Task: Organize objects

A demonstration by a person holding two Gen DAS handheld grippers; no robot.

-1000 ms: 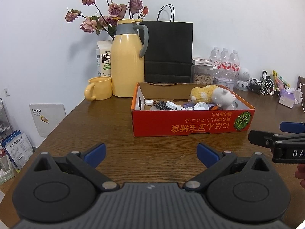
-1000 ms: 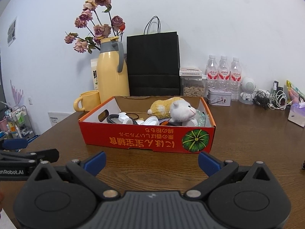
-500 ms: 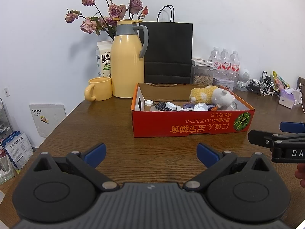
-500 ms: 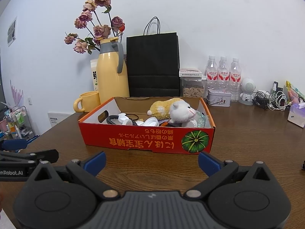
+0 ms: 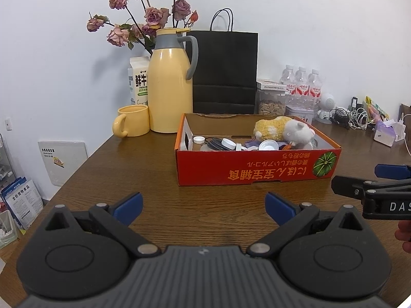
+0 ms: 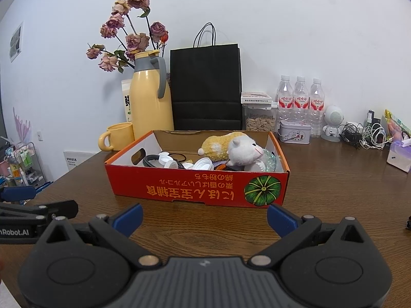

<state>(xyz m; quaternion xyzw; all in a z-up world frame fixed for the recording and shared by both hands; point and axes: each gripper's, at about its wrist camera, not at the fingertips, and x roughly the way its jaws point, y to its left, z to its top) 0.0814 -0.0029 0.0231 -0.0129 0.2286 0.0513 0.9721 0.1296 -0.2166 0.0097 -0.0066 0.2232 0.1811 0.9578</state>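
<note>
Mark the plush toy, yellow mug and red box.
plush toy (image 6: 244, 150): right wrist view, white head.
yellow mug (image 5: 134, 120): left wrist view, body.
red box (image 6: 195, 188): right wrist view, front wall.

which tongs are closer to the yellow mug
Left. The left tongs hover open over the table on the mug's side of the red box. The right tongs, also open, sit before the box's pumpkin end, farther from the mug.

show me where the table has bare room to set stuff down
Bare wood lies between the red box and both open grippers, left and right, and left of the box below the yellow mug. The back edge by the water bottles and cables is crowded.
</note>
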